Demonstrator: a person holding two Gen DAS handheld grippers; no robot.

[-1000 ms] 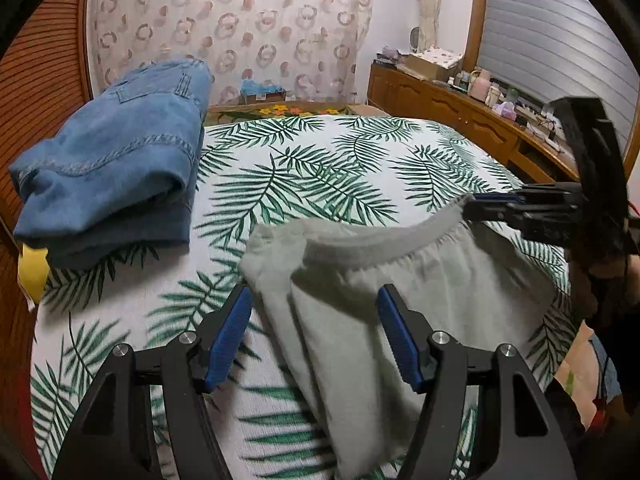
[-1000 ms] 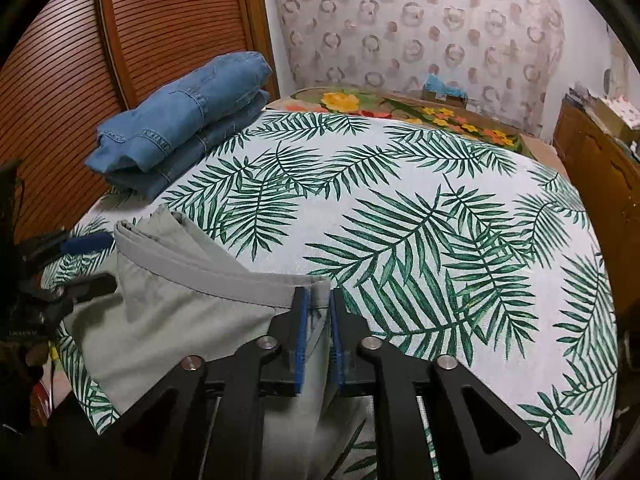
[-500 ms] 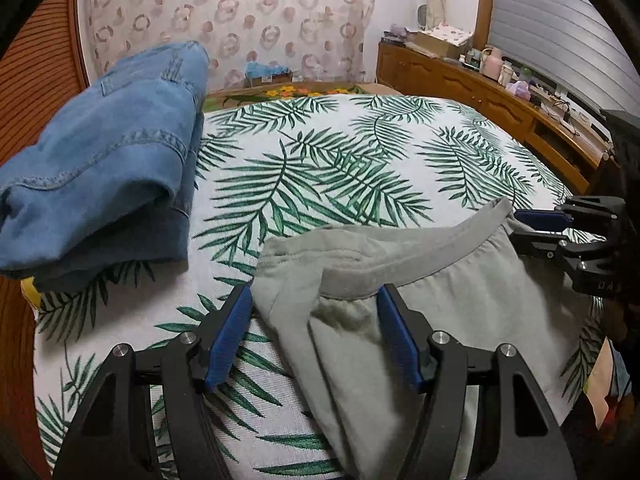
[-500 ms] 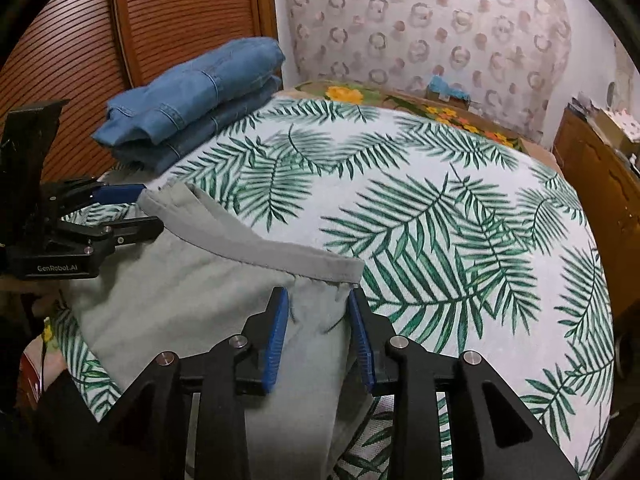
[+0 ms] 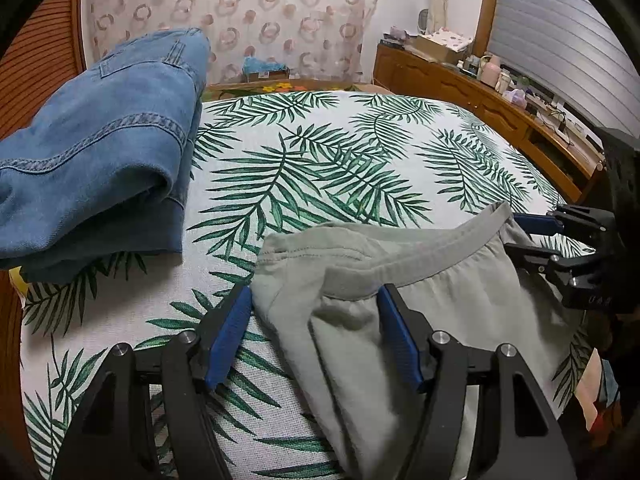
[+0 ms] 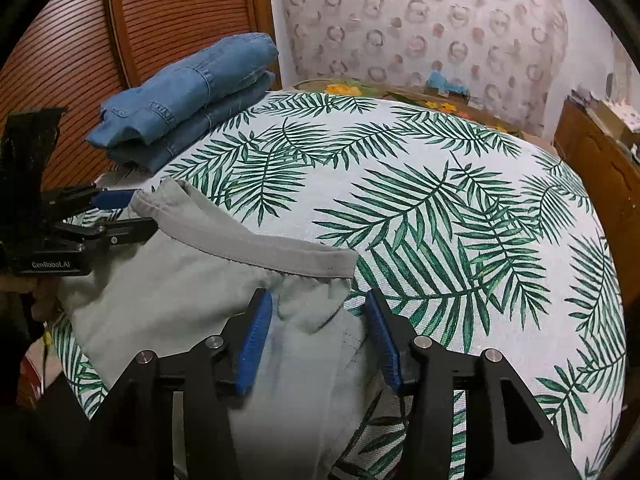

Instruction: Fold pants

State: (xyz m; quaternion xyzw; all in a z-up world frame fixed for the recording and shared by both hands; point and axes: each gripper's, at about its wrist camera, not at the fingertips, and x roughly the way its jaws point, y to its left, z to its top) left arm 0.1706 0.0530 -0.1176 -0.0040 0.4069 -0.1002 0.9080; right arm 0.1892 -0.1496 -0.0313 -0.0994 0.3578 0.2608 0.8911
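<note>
Grey pants point(image 5: 420, 280) lying waistband-up on the palm-leaf bed point(image 5: 320, 152). Left gripper point(image 5: 314, 330) spread wide over one waistband corner, not pinching. Right gripper point(image 6: 320, 330) jaws opening, fabric loose between them. "GenRobot.AI" readable on the left gripper's body. Folded jeans point(image 6: 188, 96) well apart.

There is one bed point(image 6: 440, 208). On it lie one gray pair of pants point(image 6: 192, 292) and one pile of folded blue jeans point(image 6: 188, 100) at its far left corner. Two tools: left tool point(image 5: 316, 336), right tool point(image 6: 320, 336).
</note>
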